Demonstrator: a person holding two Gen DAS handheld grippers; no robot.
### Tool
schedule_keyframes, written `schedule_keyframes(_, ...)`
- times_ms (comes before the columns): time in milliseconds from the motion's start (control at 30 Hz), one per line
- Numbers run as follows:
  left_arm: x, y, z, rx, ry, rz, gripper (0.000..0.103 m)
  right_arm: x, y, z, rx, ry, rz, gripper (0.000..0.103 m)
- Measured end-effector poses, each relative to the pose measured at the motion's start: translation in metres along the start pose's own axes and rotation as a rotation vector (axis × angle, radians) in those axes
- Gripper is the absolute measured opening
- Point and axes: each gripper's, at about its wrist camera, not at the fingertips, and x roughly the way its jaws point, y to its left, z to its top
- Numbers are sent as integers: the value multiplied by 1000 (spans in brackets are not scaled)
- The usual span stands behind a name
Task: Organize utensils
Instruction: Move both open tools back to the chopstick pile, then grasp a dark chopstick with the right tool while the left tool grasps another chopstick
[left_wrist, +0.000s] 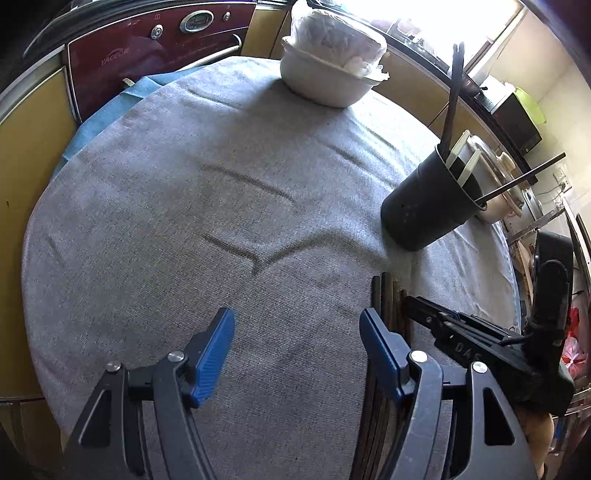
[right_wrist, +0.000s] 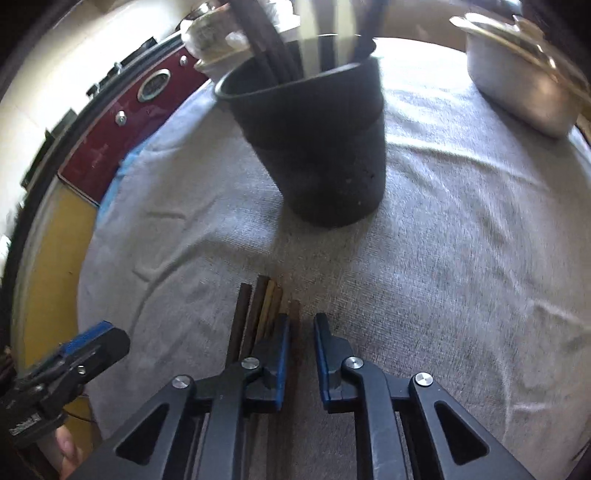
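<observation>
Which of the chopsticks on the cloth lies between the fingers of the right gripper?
The rightmost chopstick of the row, reddish brown: it alone runs into the right gripper. The other chopsticks lie left of it.

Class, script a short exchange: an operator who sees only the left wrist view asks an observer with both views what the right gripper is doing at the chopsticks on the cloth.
Operator: I see the right gripper only side-on. Are its jaws shut?
Observer: No. The right wrist view shows a narrow gap between them.
Operator: Is anything in that gap?
Observer: One chopstick lies in it, not visibly pinched. The other chopsticks lie outside the jaws, to the left in that picture.
</observation>
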Motion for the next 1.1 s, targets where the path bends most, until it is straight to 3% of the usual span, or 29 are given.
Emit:
schedule_keyframes(100,2,-1,0,3,4,3,71,3,12,2,-56,10,-70,16)
schedule_keyframes(200,4,-1,-1,2,9,5,71,8,23,4,-95,17,-88,15)
schedule_keyframes(300,5,-2,-1,6,18,8,71,8,27,3,-122,33,-149,9)
schedule_keyframes(500,20,-9,5,-5,92,-37,70,-11,-2,-25,-51,12,-137,6)
schedule_keyframes(533,25,-10,8,-13,116,-53,67,-14,-10,-30,-35,6,-127,7)
schedule_keyframes(600,40,-16,14,-15,184,-86,47,-20,-21,-39,-2,-6,-108,6)
schedule_keyframes(667,52,-21,18,-6,236,-88,38,-23,-28,-43,16,-15,-91,6)
schedule_keyframes(833,59,-38,28,35,248,-67,35,-32,-37,-52,7,-25,-81,6)
schedule_keyframes(967,68,-50,27,81,279,-10,35,-36,-39,-55,10,-31,-69,6)
schedule_keyframes(1100,70,-71,21,189,270,89,35,-35,-40,-55,23,-36,-47,6)
